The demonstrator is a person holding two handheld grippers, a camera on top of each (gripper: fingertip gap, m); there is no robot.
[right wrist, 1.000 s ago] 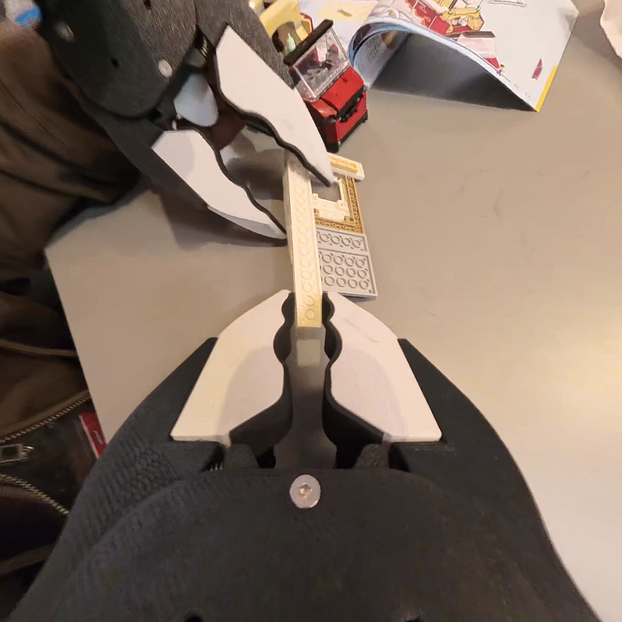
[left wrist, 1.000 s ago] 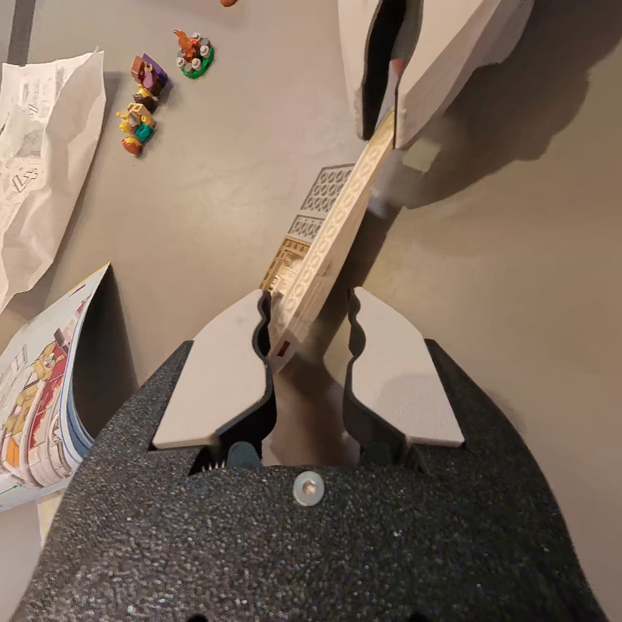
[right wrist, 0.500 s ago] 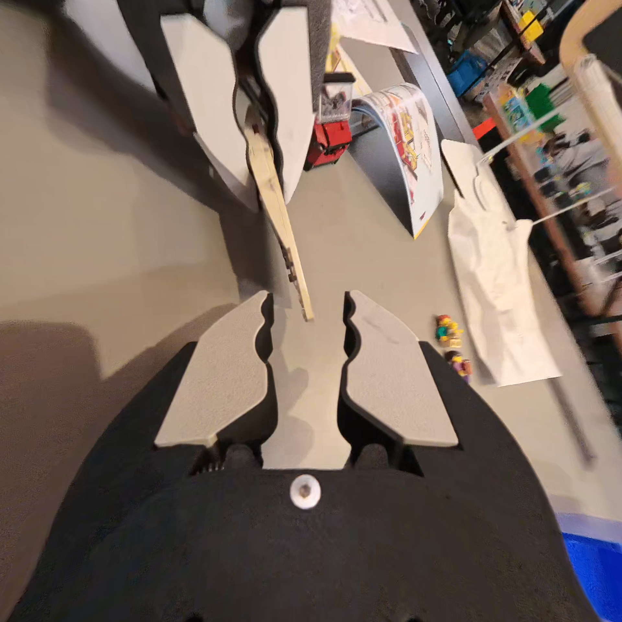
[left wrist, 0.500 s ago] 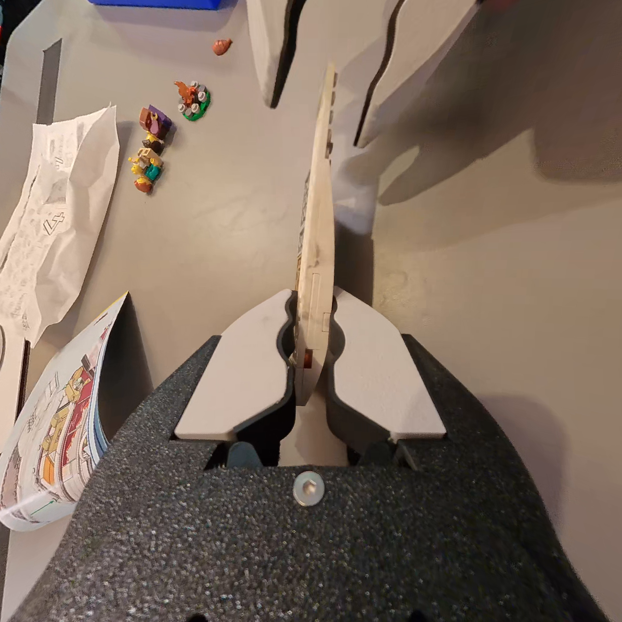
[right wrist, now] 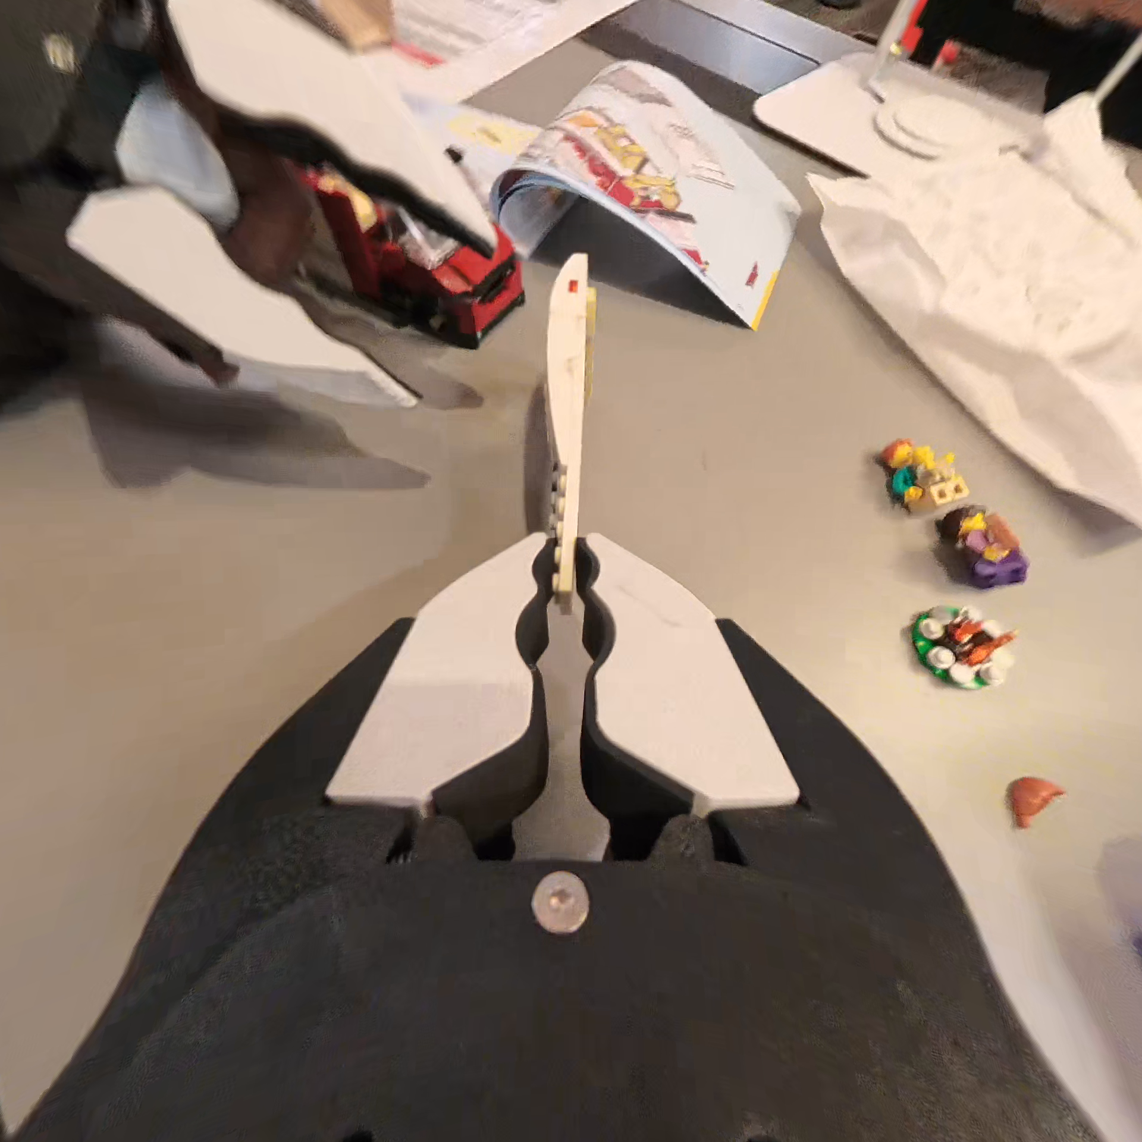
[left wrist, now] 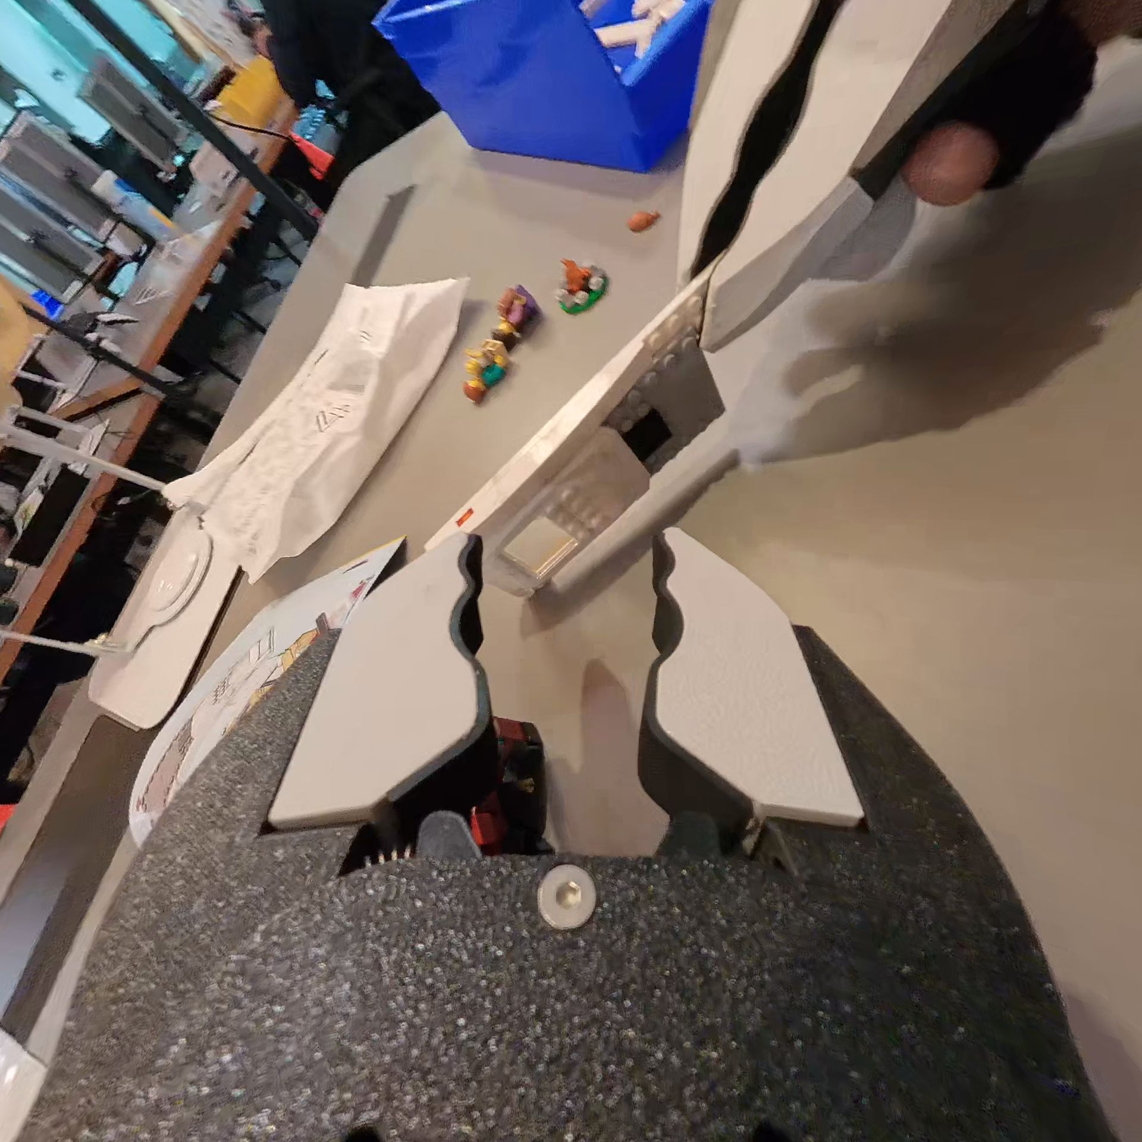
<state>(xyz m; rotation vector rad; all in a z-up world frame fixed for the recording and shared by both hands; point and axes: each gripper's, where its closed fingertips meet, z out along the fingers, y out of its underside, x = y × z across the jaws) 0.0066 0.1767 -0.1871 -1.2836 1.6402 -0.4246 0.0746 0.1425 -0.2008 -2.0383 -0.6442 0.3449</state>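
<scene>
Grey table point(right wrist: 772, 432) carries everything; biggest item at its far end is a blue bin point(left wrist: 556, 80), then crumpled white paper point(right wrist: 989, 296) and an open instruction booklet point(right wrist: 649, 185), arched w/ spine up. Next down: a red brick-built vehicle point(right wrist: 476, 284), sitting just behind the left gripper point(left wrist: 565, 556). That gripper's jaws stand wide apart w/ nothing pressed between them; the near end of the plate assembly point(right wrist: 570, 395) pokes toward the gap and may brush the left pad, contact can't be told. Right gripper point(right wrist: 565, 556) is clamped on the other end of that assembly, both pads squeezing its thin edge, so it's held up off the table, on edge, running btwn the two grippers. It's a long cream/white strip w/ grey studded plates and a clear window piece clipped on, seen best from the left wrist. Judgement: light, stiff along its length, hard smooth plastic so fairly slippery; press-fit joints could pop if twisted or levered from one end. Best hold prob. across the flat faces near the middle, over the thicker stacked section, not on the window. Smallest: two minifigure clusters point(right wrist: 927, 479), a green round plate w/ orange bits point(right wrist: 961, 646), a lone brown piece point(right wrist: 1035, 800), all well to the right.
</scene>
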